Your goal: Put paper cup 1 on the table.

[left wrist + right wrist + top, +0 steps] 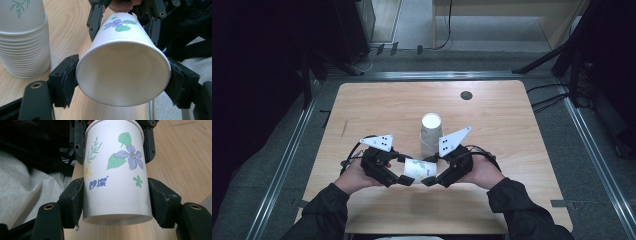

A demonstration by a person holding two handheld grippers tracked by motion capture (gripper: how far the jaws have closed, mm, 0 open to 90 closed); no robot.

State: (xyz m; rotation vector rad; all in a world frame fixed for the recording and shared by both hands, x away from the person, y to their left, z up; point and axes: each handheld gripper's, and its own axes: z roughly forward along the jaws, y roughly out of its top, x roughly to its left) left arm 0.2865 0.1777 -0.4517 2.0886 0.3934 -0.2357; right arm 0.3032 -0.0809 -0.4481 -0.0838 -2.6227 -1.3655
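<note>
Near my edge of the wooden table, I hold one paper cup on its side between both grippers, clear of the tabletop. The right gripper clamps the base end, its pads pressed on the printed wall in the right gripper view. The left gripper has its jaws at the rim end, and in the left gripper view the pads touch the cup's rim on both sides, so I read it as gripping the cup too.

Biggest risk, as I judge it: the stack of paper cups stands just behind my hands, and a careless swing of either gripper could topple it. Next, the cup itself is thin paper; squeezing harder at the open mouth could oval or crease the rim, since nothing stiffens it there. If both hands pull apart or twist against each other, the wall could buckle or the cup could slip out of one grip. Letting go on one side too early would leave it hanging from the other and might tilt it.

Harder to make out: from the high view the jaws' contact is too small to judge. I cannot tell whether this is a single cup or two nested. The cup's far end is hidden behind its own body in each gripper view.
</note>
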